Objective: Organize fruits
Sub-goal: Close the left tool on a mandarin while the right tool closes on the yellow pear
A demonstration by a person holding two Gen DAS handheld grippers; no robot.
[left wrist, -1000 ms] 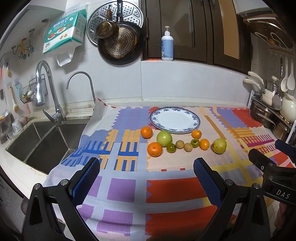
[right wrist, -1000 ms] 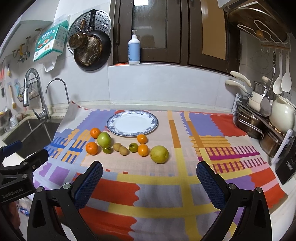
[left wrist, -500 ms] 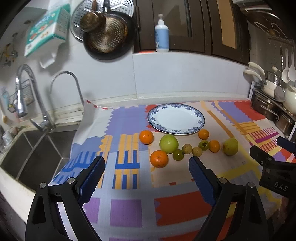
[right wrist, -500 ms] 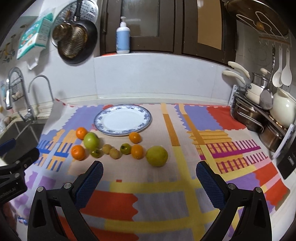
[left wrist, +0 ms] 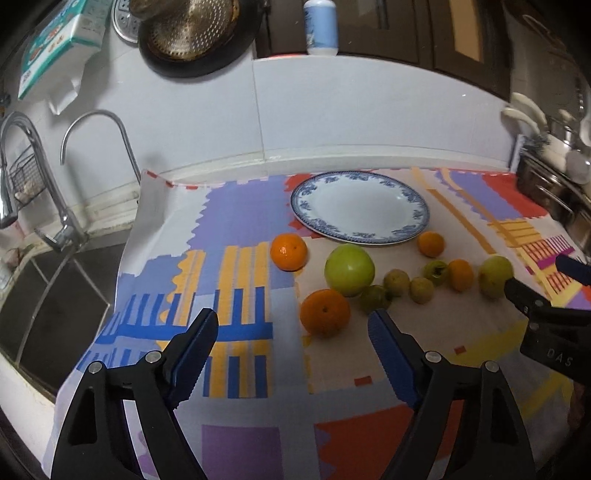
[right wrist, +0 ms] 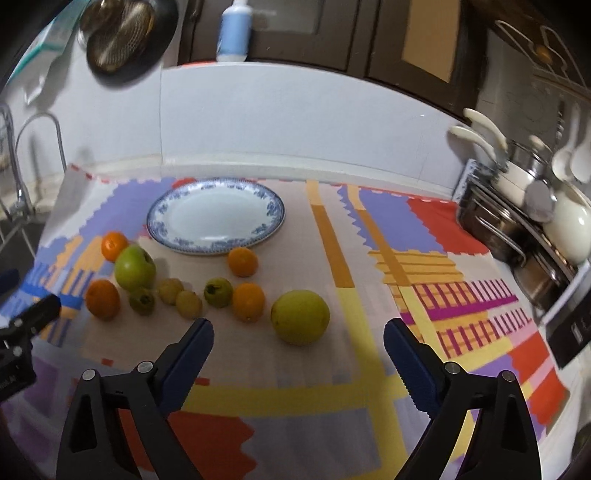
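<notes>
A blue-rimmed white plate [left wrist: 360, 208] [right wrist: 216, 218] lies bare on the patterned cloth. In front of it lie several fruits: oranges [left wrist: 324, 313] [left wrist: 289, 252] [right wrist: 248, 301], a green apple [left wrist: 349, 269] [right wrist: 134, 267], a large yellow-green fruit [right wrist: 300, 322] [left wrist: 495, 276] and small green and yellowish fruits [left wrist: 397, 282] [right wrist: 218, 291]. My left gripper [left wrist: 293, 343] is open and empty, just short of the near orange. My right gripper [right wrist: 298, 354] is open and empty, just short of the large yellow-green fruit.
A sink [left wrist: 48, 291] with taps [left wrist: 33, 177] lies left of the cloth. Pots and utensils [right wrist: 524, 206] stand at the right. A pan [left wrist: 195, 33] and soap bottle [right wrist: 232, 29] are on the back wall. The cloth's front edge hangs near me.
Both grippers have moved forward and down toward the fruits, which now look larger and closer. Both stay open and empty.
</notes>
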